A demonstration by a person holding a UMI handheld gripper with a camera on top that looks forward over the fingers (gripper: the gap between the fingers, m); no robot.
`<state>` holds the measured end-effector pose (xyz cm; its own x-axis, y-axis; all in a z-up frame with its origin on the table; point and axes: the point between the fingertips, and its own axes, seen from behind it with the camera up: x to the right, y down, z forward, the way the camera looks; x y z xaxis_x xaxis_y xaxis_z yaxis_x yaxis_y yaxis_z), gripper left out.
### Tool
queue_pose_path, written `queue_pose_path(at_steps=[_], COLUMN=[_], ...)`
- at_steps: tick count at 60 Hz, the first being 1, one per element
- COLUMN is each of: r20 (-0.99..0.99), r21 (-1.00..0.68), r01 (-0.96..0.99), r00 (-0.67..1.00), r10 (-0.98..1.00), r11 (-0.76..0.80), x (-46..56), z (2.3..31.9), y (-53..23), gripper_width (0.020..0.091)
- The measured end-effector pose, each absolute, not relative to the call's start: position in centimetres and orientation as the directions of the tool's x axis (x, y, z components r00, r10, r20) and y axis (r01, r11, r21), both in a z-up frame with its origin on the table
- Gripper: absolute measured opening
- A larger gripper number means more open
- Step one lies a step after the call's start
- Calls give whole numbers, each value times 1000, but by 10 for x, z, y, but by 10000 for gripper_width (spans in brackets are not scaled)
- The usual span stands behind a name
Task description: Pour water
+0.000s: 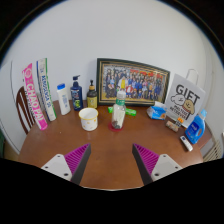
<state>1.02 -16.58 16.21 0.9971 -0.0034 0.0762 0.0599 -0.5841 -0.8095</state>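
Ahead of open claw (pixel 111 160): bare tabletop (pixel 105 150)

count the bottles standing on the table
4, possibly more hidden. A white bottle, a dark blue bottle and a brown bottle stand left of the white cup; a green-capped bottle stands before the framed photo.

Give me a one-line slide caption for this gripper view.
Open gripper hovers over a wooden table, facing a white cup, a green-capped bottle and a framed photo beyond.
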Motion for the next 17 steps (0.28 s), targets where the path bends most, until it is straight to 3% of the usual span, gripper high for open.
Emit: queue_pose_path(at_steps=[17], r20=[90], r21=[-816], r01=[90], r00=[996], r10=[28], r11=[-571], x=[9], z=[182], y=[-204], gripper_width=[858])
